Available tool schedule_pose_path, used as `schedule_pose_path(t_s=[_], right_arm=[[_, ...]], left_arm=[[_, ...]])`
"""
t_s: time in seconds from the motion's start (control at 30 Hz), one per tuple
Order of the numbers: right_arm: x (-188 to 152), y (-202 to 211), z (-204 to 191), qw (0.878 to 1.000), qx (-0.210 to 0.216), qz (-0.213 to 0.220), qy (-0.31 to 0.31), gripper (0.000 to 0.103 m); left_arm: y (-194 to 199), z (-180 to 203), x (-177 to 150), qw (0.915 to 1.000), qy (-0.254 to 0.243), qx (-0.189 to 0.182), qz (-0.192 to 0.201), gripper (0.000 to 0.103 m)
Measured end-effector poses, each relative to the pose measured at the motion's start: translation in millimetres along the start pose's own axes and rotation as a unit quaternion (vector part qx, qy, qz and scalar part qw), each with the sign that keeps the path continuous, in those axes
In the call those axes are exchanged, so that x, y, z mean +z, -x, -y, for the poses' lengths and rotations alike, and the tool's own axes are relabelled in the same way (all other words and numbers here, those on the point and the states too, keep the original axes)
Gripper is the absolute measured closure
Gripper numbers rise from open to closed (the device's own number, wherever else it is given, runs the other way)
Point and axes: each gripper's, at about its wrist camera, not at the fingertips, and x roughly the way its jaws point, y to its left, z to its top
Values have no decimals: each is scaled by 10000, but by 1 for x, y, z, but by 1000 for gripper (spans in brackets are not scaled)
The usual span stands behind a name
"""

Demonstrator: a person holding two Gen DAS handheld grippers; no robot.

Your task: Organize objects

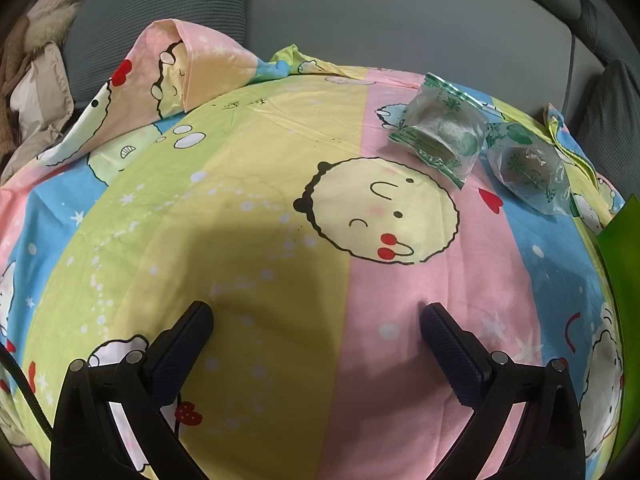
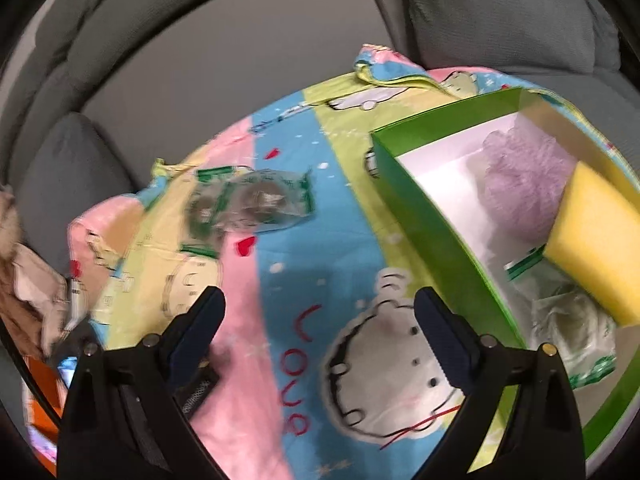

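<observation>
Two clear packets with green print lie side by side on the cartoon-print cloth: one (image 1: pixel 440 128) at the upper right of the left wrist view, the other (image 1: pixel 528 166) just right of it. They also show blurred in the right wrist view (image 2: pixel 248 204). A green box (image 2: pixel 424 216) with a white inside holds a yellow sponge (image 2: pixel 596 236), a purple mesh puff (image 2: pixel 520 176) and a third packet (image 2: pixel 568 320). My left gripper (image 1: pixel 316 320) is open and empty, well short of the packets. My right gripper (image 2: pixel 320 308) is open and empty, left of the box.
The cloth (image 1: pixel 260 200) covers a rounded surface in front of a grey sofa (image 1: pixel 360 12). Beige clothing (image 1: pixel 32 64) is piled at the far left. The green box edge (image 1: pixel 624 256) shows at the right of the left wrist view.
</observation>
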Motion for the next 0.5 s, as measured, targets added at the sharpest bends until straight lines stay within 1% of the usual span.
schedule_pose_path(t_s=[0.07, 0.27, 0.5], right_arm=[[1, -2, 5, 9999, -23, -25, -129, 7], [-1, 4, 8, 9996, 210, -3, -193, 7], [-3, 5, 7, 9996, 144, 49, -234, 7]], left_arm=[[0, 0, 0, 10000, -3, 3, 0, 0], [0, 0, 0, 10000, -2, -2, -1, 0], [0, 0, 1, 10000, -4, -5, -1, 0]])
